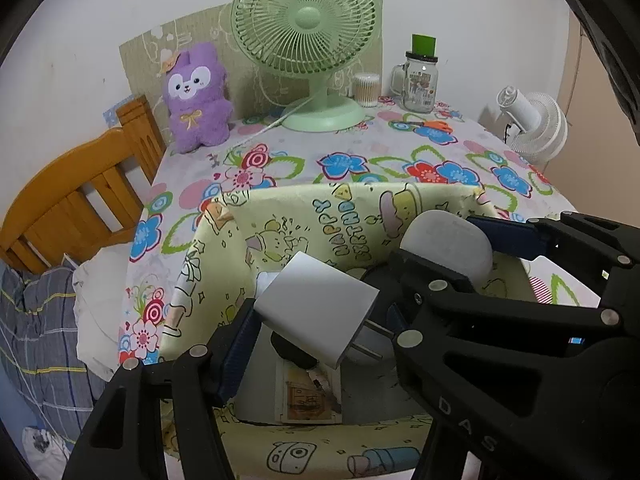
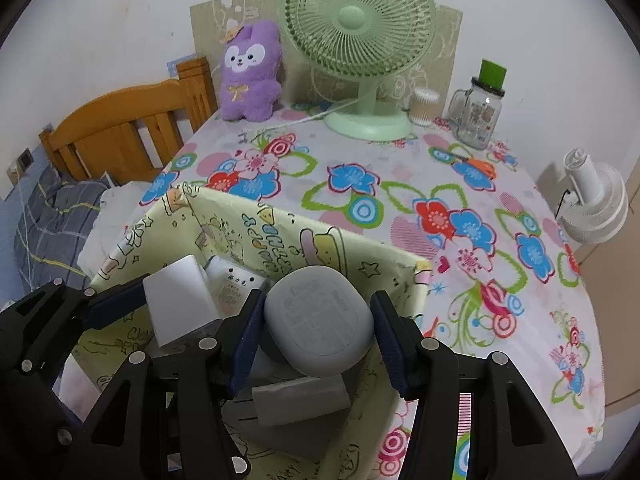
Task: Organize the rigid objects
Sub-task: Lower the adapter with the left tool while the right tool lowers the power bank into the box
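- Left wrist view: the left gripper (image 1: 316, 320) grasps a white plug adapter (image 1: 316, 308) between its jaws above the yellow cartoon-print box (image 1: 224, 240). The adapter's long axis is tilted, its two metal prongs pointing down and to the right. Just right of it, the right gripper (image 1: 440, 248) holds a white earbud case (image 1: 448, 246). A small card (image 1: 308, 398) lies in the box beneath.
- Right wrist view: the right gripper's jaws are clenched on the rounded earbud case, held over the box's right half. Far across the floral bench (image 2: 400, 184) stand a green fan (image 2: 360, 40), purple plush (image 2: 250, 72) and glass jar (image 2: 478, 114).
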The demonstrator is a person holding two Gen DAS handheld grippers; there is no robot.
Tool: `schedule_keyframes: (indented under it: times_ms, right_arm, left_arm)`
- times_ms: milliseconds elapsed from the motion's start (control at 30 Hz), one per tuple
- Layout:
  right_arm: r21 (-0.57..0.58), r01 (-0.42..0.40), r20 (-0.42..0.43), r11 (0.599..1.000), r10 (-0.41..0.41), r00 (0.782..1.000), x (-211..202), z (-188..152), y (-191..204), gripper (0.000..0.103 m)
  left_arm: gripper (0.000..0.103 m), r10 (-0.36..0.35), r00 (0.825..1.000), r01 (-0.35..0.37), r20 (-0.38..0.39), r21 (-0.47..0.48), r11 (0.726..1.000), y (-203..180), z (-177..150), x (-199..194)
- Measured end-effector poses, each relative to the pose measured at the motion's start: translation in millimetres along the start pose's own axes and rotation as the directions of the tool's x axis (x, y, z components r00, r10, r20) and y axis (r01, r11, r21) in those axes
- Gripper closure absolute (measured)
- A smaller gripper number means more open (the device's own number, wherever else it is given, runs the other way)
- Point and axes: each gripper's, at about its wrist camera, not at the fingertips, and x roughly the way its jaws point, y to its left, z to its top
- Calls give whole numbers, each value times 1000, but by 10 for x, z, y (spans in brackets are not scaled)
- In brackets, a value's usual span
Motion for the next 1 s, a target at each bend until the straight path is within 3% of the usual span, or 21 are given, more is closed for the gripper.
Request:
schedule_keyframes:
  times_ms: [467,667,800,1000]
  right_arm:
    - [-28,11,-24,1000,-11,1000,91,-5,37,41]
    - [-63,71,32,995,-69,997,-116,-37,41,35]
    - [-75,160,61,984,-156,986,-197,-83,0,27]
    - [-32,164,43,986,-163,986,-170,-163,-142,25]
  left_arm:
    - [36,-16,1000,16,2,-8,1000,41,-29,61]
    - [36,-34,999,34,7,-5,999,-2,-12,73]
    - [38,-41,999,41,16,18,999,-89,-27,80]
    - [39,-53,999,52,10,31,998,-183,-54,110]
